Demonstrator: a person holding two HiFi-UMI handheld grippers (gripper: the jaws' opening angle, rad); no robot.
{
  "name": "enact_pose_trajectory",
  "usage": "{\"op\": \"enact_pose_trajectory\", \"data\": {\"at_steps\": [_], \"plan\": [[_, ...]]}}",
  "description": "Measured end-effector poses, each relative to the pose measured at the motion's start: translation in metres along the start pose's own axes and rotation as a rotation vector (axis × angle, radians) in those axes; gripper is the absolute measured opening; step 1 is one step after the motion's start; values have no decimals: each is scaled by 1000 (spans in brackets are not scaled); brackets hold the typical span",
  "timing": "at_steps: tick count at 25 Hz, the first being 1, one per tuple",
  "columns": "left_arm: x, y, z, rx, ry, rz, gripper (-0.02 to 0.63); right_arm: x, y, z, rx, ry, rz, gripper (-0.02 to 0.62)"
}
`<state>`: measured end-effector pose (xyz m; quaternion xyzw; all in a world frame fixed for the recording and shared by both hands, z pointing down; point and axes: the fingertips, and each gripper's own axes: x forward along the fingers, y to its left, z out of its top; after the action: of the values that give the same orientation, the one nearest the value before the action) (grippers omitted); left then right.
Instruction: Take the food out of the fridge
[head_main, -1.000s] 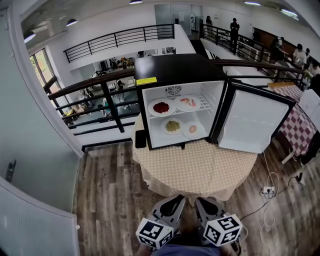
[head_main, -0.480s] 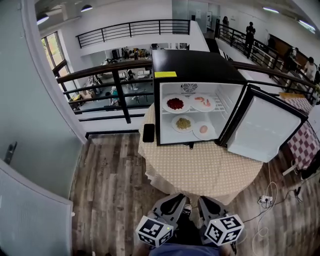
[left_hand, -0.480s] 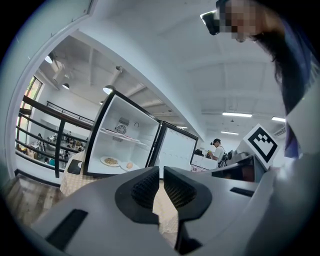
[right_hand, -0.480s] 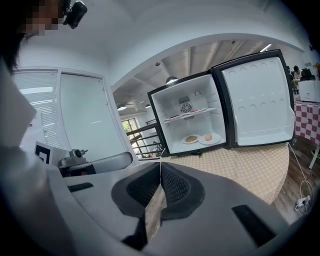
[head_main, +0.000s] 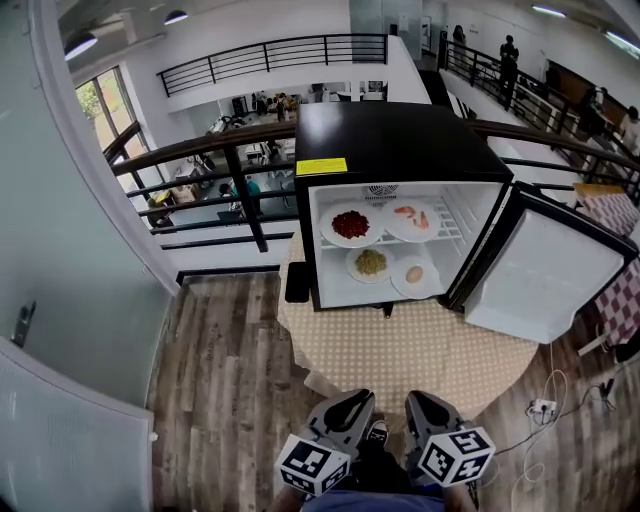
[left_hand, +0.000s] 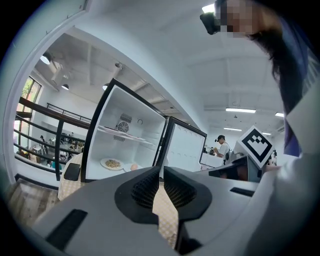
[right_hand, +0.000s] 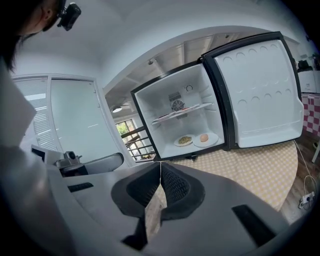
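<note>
Both my claws, the left gripper (head_main: 360, 398) and the right gripper (head_main: 416, 399), are held side by side, clenched tight on nothing. Well ahead of their tips, on the patterned round table (head_main: 420, 350), the fridge (head_main: 400, 140) stands with its door (head_main: 545, 275) swung out toward my right claw's side. Inside sit four plates: red food (head_main: 350, 224) and pink pieces (head_main: 412, 218) on the shelf, green food (head_main: 371, 263) and a pale round item (head_main: 414, 274) below.

An open-plan workplace mezzanine is suggested by the railing (head_main: 200, 151) ahead of the left gripper (head_main: 356, 398), with desks (head_main: 183, 192) seen below.
</note>
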<state>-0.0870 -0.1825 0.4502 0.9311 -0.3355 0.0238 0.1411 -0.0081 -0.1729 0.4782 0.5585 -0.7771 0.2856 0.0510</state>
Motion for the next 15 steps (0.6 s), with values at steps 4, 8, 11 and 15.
{"op": "enact_pose_trajectory", "data": {"at_steps": [4,8,11,15], "plan": [[36,13,9,10,-8,7,26,21,-27,21,18,-8,-8,18],[69,29,17,9,4,16,26,38,-51,39,29,-10,-23,18],[92,37,16,15,37,-3,26,51,-68,47,47,-8,-26,18],[123,41,1,12,102,-54,28,71,-89,54,56,-3,-30,18]]}}
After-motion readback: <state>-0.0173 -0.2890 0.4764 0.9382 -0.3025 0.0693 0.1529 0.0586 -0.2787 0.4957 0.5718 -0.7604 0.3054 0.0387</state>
